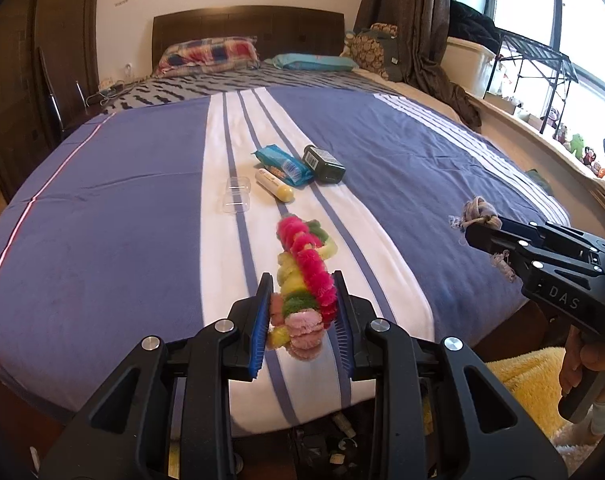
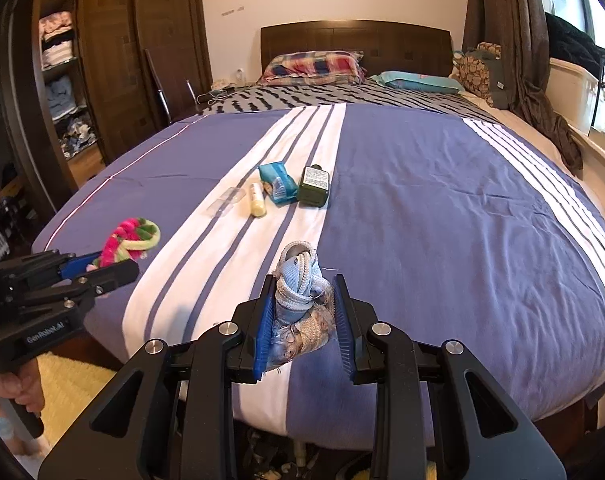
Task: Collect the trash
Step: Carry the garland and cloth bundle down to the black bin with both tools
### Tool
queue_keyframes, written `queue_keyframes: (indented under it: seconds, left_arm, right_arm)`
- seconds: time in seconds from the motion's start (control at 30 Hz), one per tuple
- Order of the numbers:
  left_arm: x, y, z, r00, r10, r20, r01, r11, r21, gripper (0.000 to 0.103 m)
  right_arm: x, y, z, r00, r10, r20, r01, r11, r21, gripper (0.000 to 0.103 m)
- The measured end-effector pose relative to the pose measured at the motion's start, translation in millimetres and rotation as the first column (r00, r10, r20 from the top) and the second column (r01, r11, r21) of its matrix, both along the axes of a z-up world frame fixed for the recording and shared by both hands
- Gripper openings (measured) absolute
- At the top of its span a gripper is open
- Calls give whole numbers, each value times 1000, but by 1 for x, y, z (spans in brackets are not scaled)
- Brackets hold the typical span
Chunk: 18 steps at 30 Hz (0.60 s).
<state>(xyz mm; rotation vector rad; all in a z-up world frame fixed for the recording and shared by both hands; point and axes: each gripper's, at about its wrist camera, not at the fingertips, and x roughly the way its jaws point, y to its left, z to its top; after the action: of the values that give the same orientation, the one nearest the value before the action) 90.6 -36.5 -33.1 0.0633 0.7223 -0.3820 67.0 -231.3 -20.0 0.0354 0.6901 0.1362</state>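
Note:
My left gripper [image 1: 302, 280] is shut on a pink, green and yellow fuzzy rope ring [image 1: 306, 268], held above the foot of the bed; it also shows in the right wrist view [image 2: 130, 240]. My right gripper [image 2: 302, 282] is shut on a knotted blue-grey fabric rope [image 2: 300, 284], also seen in the left wrist view [image 1: 478, 212]. On the bedspread's white stripe lie a blue wrapper pack [image 1: 284, 164], a dark green bottle [image 1: 324, 164], a yellow-white tube [image 1: 274, 186] and a clear plastic box [image 1: 236, 196].
The blue and white striped bedspread [image 2: 442, 208] covers a wide bed with pillows [image 2: 314, 66] at the headboard. A wardrobe [image 2: 62, 80] stands left, a window ledge with a rack [image 1: 534, 68] right. A yellow rug [image 1: 526, 384] lies on the floor.

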Motion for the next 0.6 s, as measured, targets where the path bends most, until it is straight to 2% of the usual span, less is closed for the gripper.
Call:
queue_keyframes:
  seconds: [0.27,0.6]
  left_arm:
    - [-40,17,-7,1000,-1,8,1,1000,0,27]
    - [-78,26,-37,999,-20,-40,20,1000,-1,27]
  right_arm:
    - [-36,2,-6,1000,-2,7,2,1000,12,29]
    - [-71,8,-43,998,11,-62,-8,999,43,29]
